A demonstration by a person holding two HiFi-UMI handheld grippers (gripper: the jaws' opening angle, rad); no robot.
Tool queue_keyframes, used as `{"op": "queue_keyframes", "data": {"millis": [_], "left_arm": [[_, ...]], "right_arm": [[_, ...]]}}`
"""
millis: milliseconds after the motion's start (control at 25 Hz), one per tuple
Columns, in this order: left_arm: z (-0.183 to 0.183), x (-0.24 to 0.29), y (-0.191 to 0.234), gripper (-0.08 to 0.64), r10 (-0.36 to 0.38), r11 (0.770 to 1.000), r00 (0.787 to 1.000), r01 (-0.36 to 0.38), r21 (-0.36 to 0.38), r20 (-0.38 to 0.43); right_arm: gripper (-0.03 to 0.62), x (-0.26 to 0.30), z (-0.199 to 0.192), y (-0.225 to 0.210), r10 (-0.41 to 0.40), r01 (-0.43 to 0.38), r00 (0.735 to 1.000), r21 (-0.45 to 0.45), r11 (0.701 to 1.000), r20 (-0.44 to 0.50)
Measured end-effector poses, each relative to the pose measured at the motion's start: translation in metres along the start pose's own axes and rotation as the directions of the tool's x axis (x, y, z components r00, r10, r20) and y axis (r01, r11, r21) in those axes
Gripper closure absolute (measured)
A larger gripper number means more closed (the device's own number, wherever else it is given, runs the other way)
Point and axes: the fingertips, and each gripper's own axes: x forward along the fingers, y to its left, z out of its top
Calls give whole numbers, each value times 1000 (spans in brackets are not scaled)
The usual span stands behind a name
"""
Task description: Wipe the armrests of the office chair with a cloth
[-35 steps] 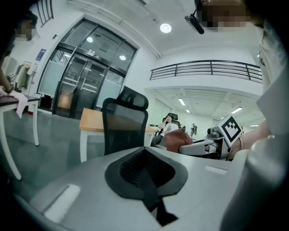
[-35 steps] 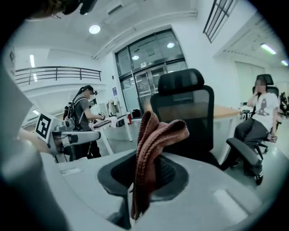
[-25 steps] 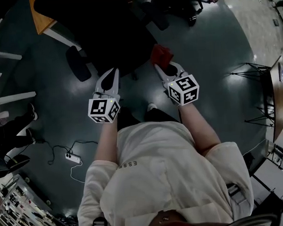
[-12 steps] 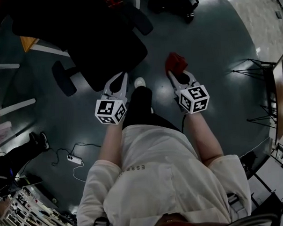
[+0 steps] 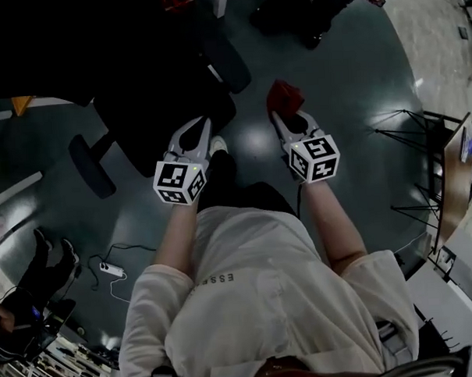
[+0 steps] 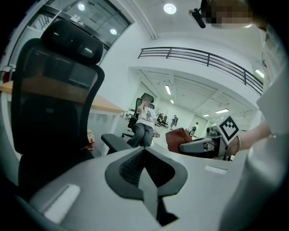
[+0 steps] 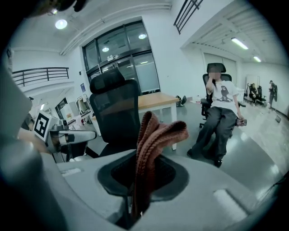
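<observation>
My right hand-held gripper point(image 5: 282, 118) clenches a folded red knit cloth point(image 5: 283, 96), up ready for wiping, just right of the black mesh office chair point(image 5: 158, 109). Left hand-held gripper point(image 5: 196, 135) is closed, empty.

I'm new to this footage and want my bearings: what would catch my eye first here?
The red cloth stands out, pinched in the right tongs and poking up past their tips. Just ahead stands the black office chair, its armrest apart from the cloth. The left tongs are shut with nothing in them.
</observation>
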Motion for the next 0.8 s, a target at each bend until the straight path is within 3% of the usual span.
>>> {"op": "queue_keyframes", "data": {"millis": [200,360,480,600,800], "left_arm": [[14,39,17,544,23,999,999,-24,-26,-25],[6,65,33,544,77,994,996,-81,-67,-54],[-2,78,46,544,150,981,987,-156,-115,-61],[-10,86,61,544,231,953,972,-236,-191,-45],[-30,105,76,543,277,924,960,-276,-264,-34]], "right_arm": [[543,54,54,-23,37,-37,999,-82,996,-5],[543,105,78,-33,94,-106,994,-223,969,-59],[543,149,90,-32,162,-197,979,-352,915,-127],[543,193,100,-23,226,-287,956,-447,847,-187],[543,265,119,-17,252,-328,945,-568,755,-210]]}}
